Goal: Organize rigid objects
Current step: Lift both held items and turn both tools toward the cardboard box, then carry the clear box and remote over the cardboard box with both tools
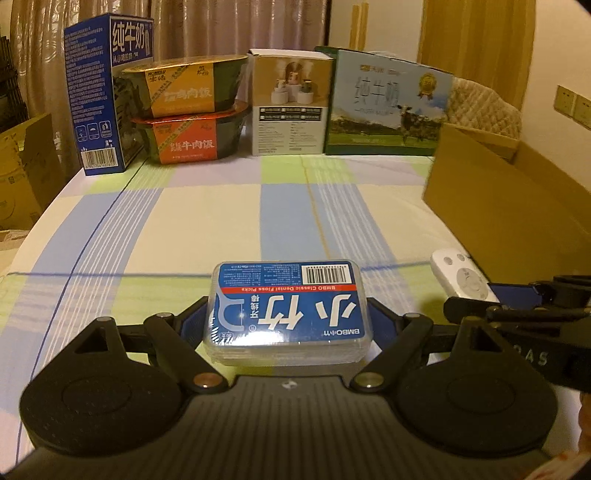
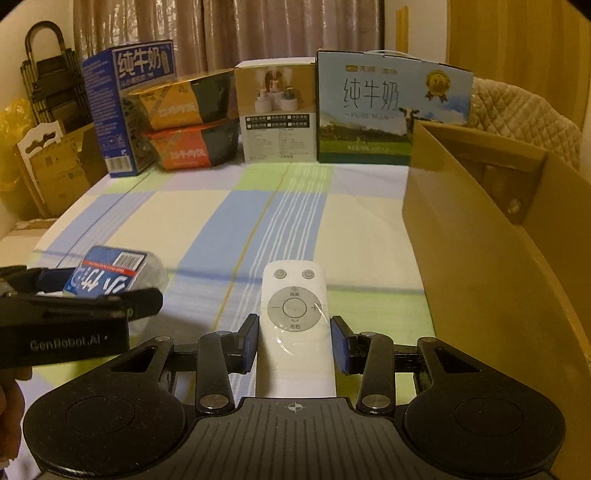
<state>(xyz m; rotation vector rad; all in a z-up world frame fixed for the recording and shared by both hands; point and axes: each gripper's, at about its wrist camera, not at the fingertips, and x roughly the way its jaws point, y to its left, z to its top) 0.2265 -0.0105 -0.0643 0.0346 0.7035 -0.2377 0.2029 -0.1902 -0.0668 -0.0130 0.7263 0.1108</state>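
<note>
Left tool [image 1: 288, 325] grasping clear plastic floss-pick box with blue label [image 1: 290, 306], above striped bedsheet [image 1: 207, 214] | right tool [image 2: 294, 341] clenched on white oval-buttoned remote [image 2: 294, 317] beside open brown cardboard box [image 2: 480, 266] | risk: the glossy remote, pinched only at its middle, may tip or slip.

- I see a bed [image 2: 229, 221] under a checked sheet of blue, green and cream.
- Beige curtains [image 2: 229, 33] hang behind it in dim, warm light.
- A yellow wall [image 1: 554, 55] at right carries switch plates [image 1: 574, 105].
- A folded black trolley [image 2: 48, 74] and cardboard cartons [image 2: 55, 173] stand at left.
</note>
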